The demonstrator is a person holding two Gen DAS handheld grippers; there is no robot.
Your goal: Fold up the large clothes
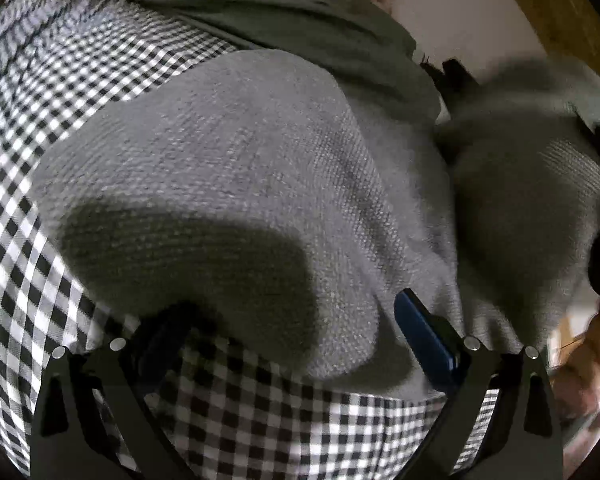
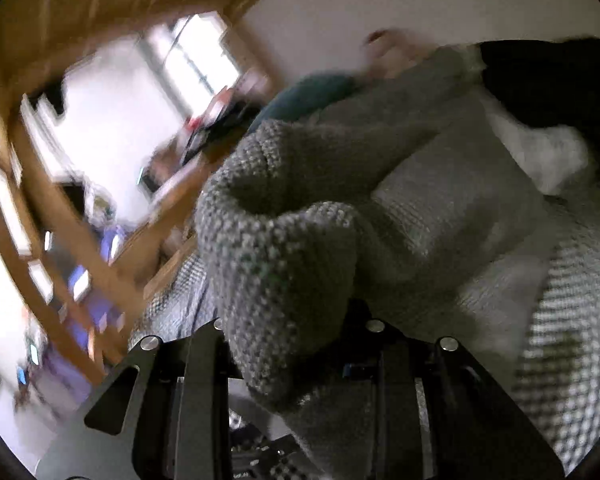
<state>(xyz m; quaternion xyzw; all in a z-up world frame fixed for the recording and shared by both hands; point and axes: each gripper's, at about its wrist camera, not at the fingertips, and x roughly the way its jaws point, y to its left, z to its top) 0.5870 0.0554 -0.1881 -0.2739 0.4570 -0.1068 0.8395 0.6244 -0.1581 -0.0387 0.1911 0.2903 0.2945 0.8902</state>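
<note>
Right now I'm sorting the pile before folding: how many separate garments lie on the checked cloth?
2 that I can tell: the grey knit sweater in the middle, and a dark green garment behind it at the far edge. More may be hidden underneath.

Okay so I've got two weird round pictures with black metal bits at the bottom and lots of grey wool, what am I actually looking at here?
These are fisheye cameras, one mounted on each of two handheld grippers that a person uses like tongs; the black bits are the gripper fingers. In the left camera's picture, the left gripper is open, its blue-padded finger against a grey knit sweater that lies on a black-and-white checked cloth. A darker grey-green garment lies beyond it. In the right camera's picture, the right gripper is closed on a bunched part of the sweater, lifted up, with a blurred room behind. The job is folding it.
</note>
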